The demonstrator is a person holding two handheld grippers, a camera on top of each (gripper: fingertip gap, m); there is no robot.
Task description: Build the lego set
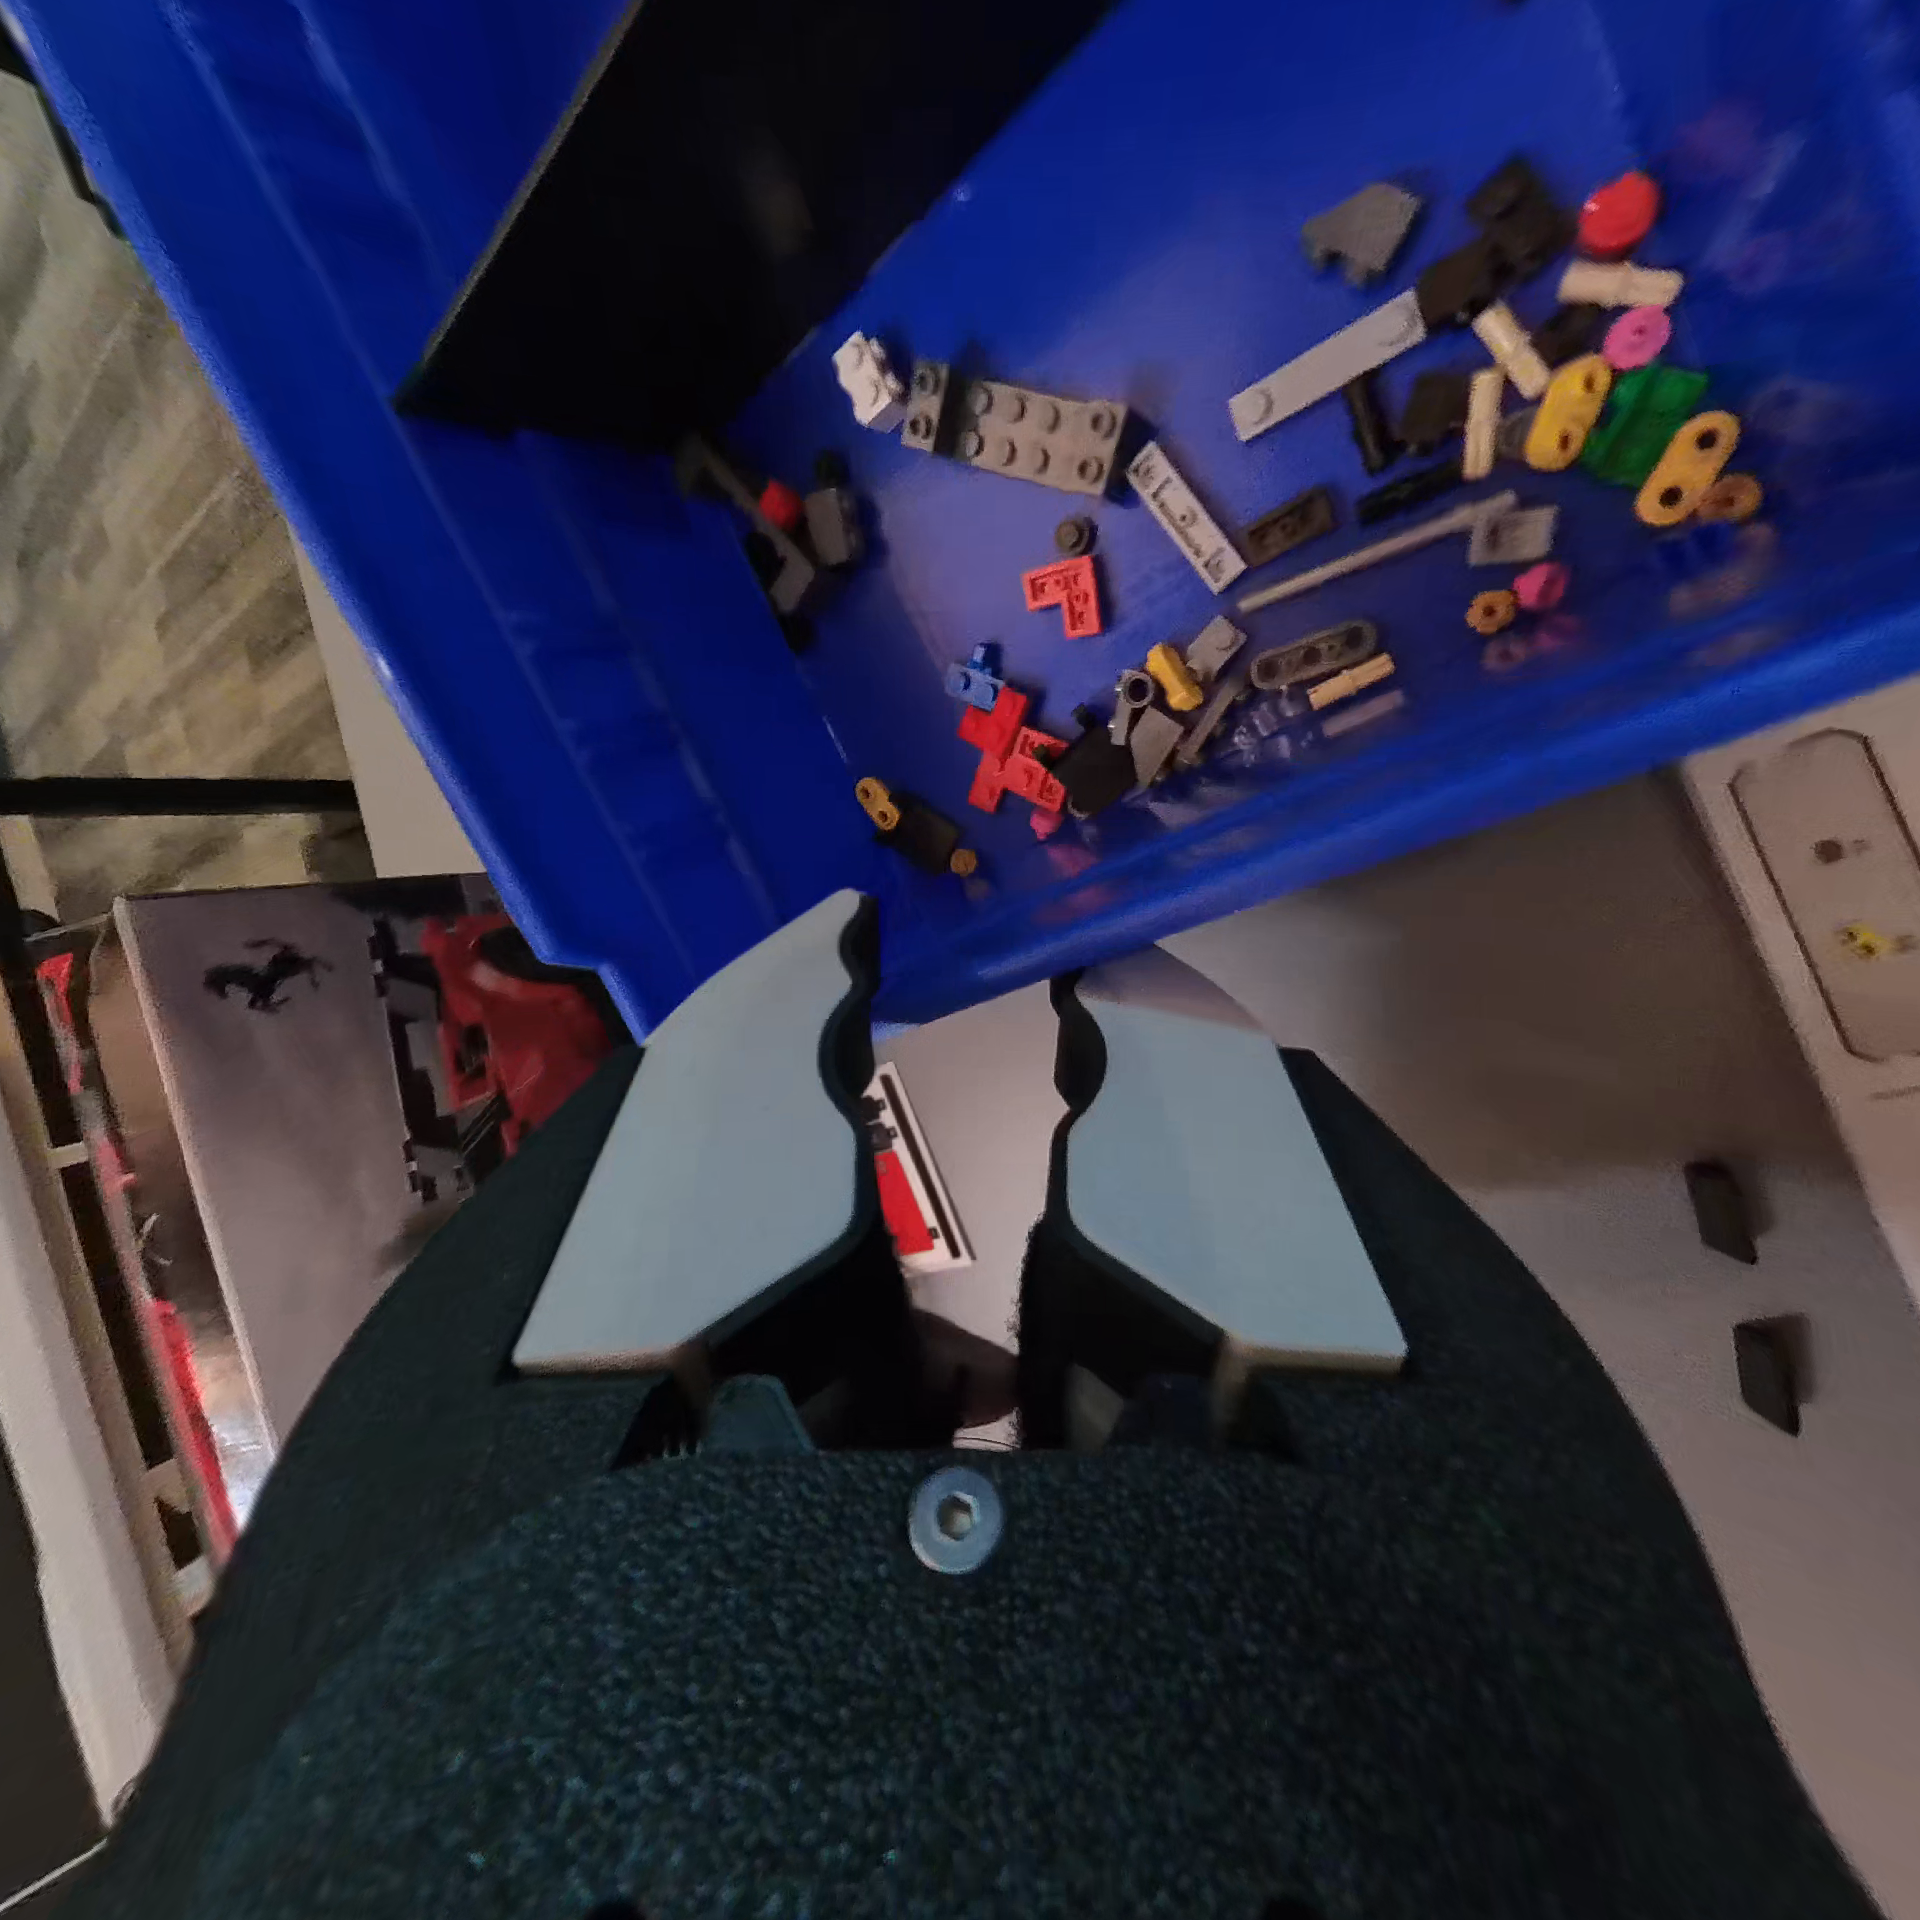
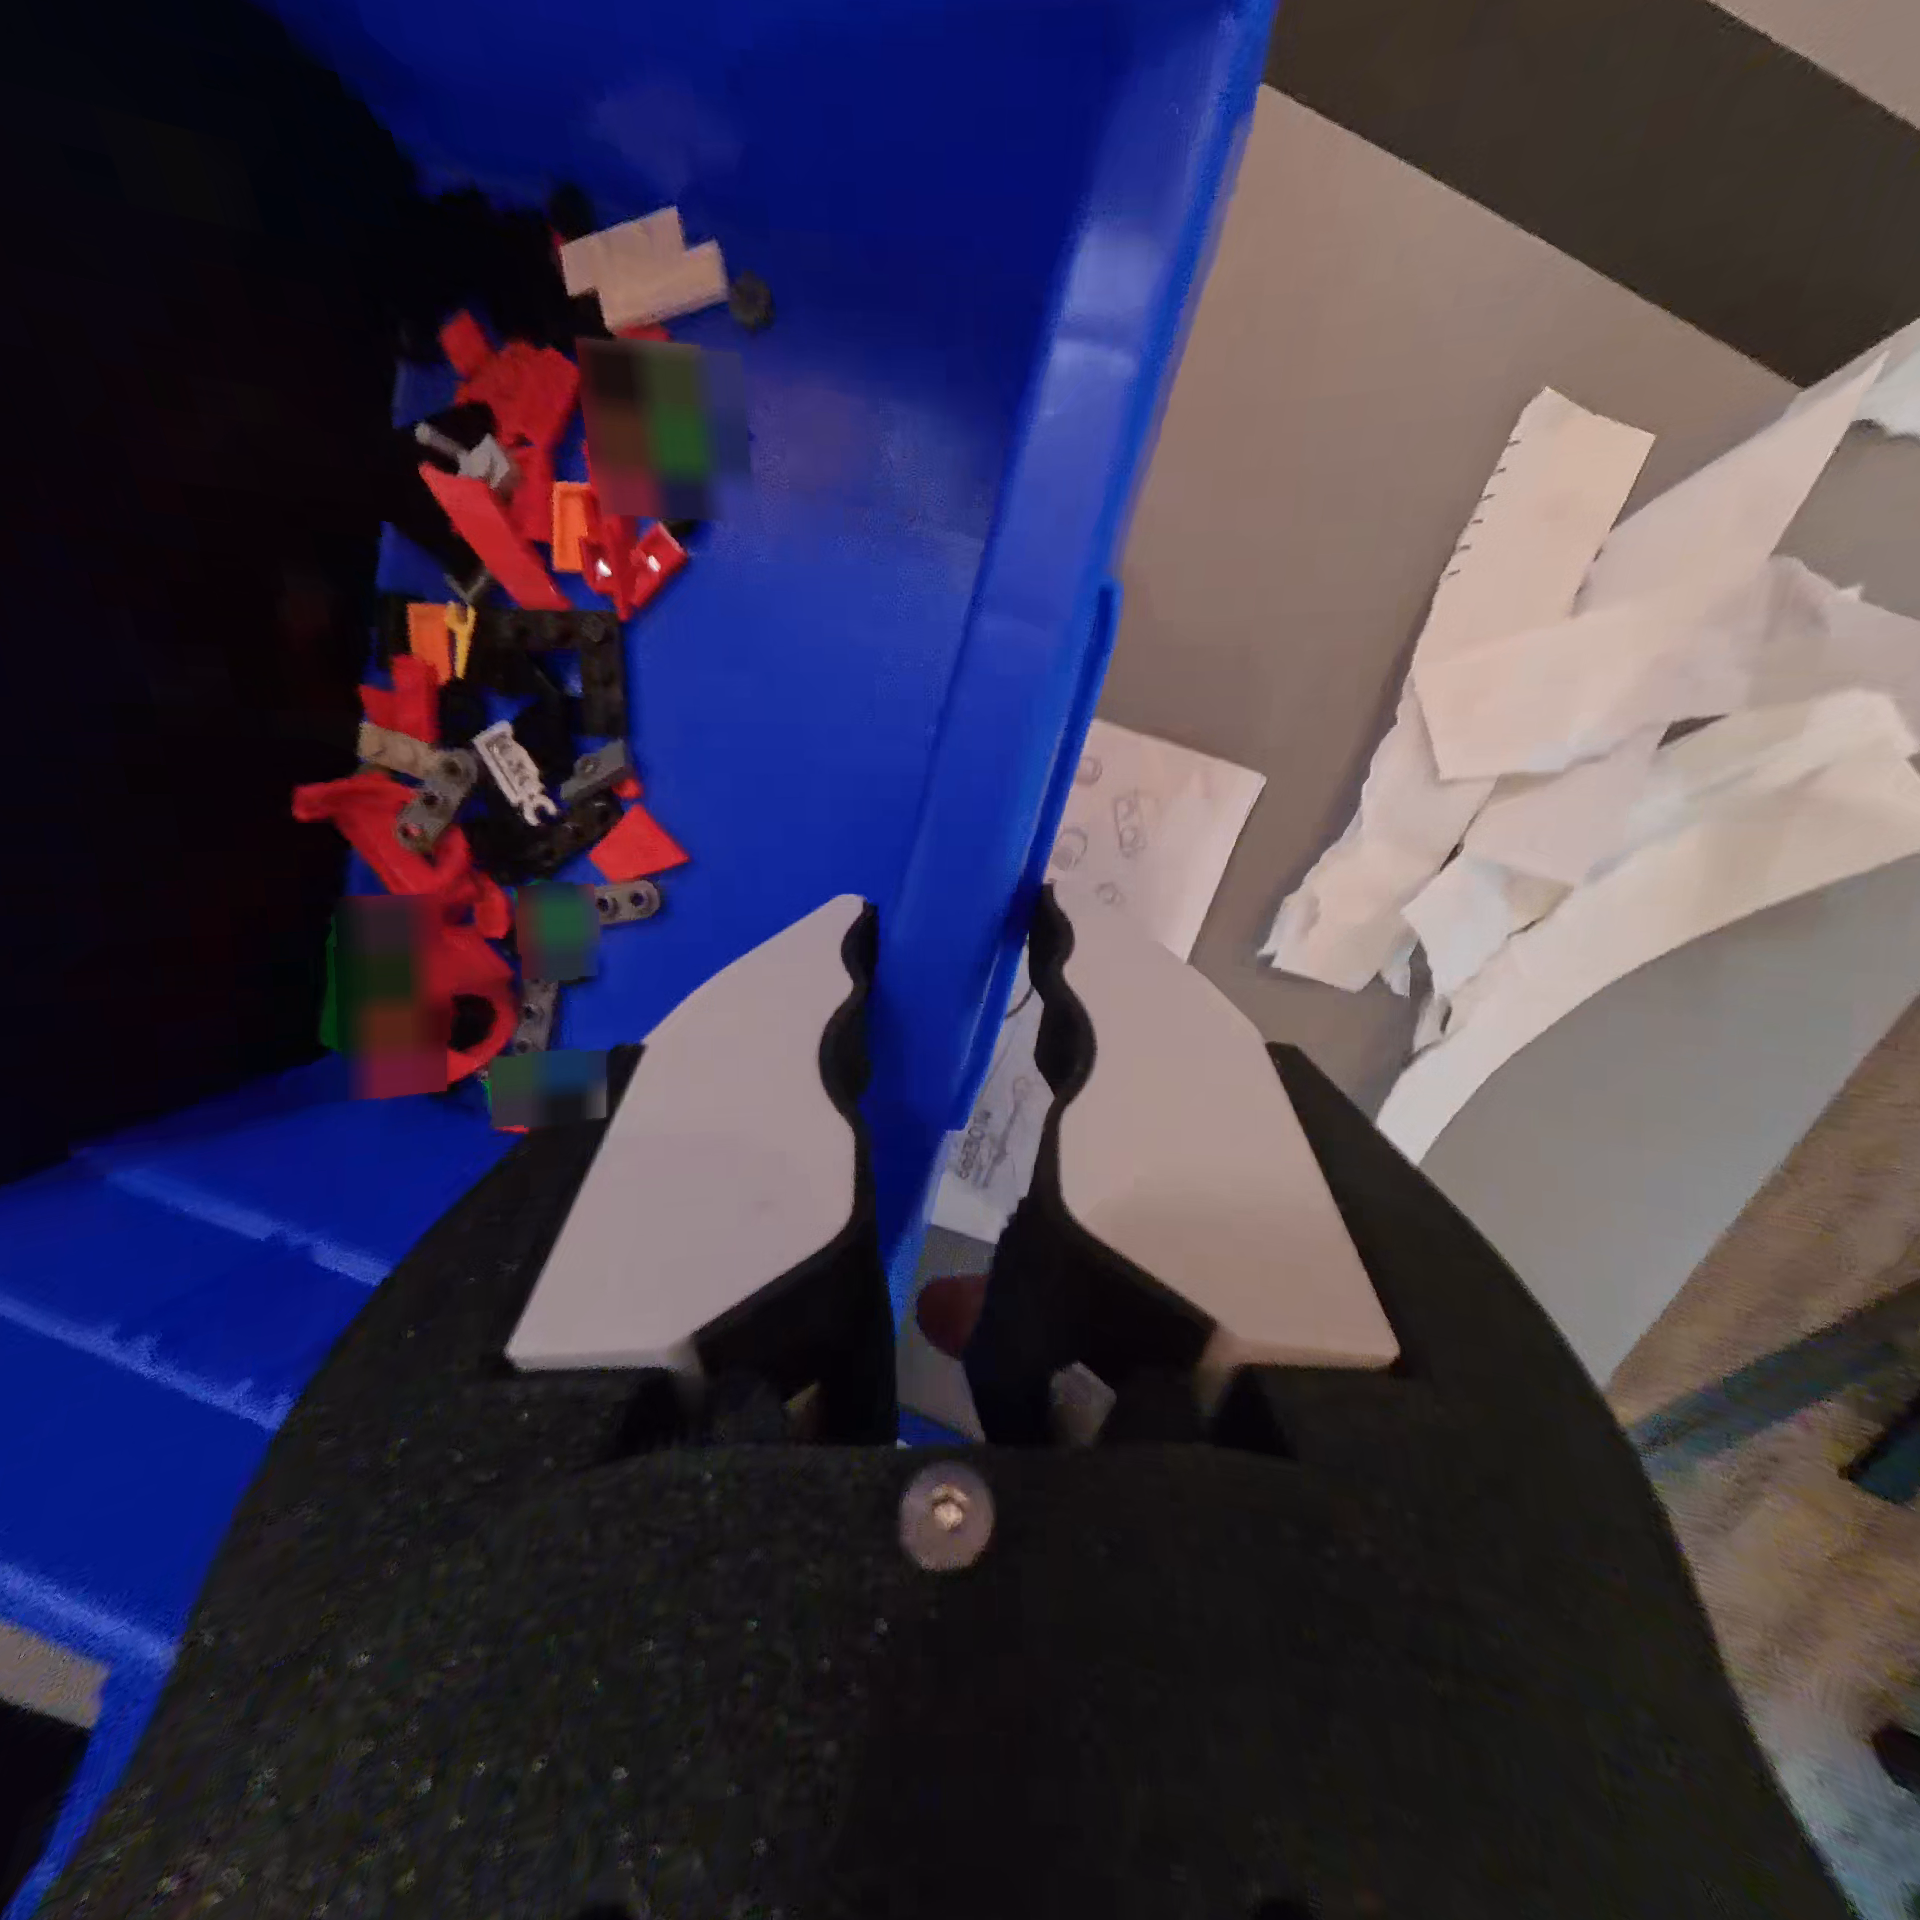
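Note:
A blue plastic bin [image 1: 582, 582] fills the top of the left wrist view and sits tilted. It holds several small building bricks, among them a grey studded plate [image 1: 1039, 431] and red plates [image 1: 1013, 753]. A black divider [image 1: 665, 208] splits the bin. My left gripper [image 1: 961, 977] is at the bin's near corner, with the rim between its fingertips and both pads against it. In the right wrist view my right gripper [image 2: 956, 935] is shut on the bin's side wall [image 2: 997, 623], one pad inside and one outside. Red and black bricks [image 2: 499, 644] lie inside.
A box with a red car picture [image 1: 312, 1039] stands at the left. A sticker sheet [image 1: 914, 1174] lies on the grey table under the left gripper, with two small black pieces [image 1: 1725, 1210] to the right. Torn white paper bags [image 2: 1558, 727] and a printed sheet [image 2: 1153, 831] lie beside the bin. Some 30 centimetres of space lies between my two pairs of fingers.

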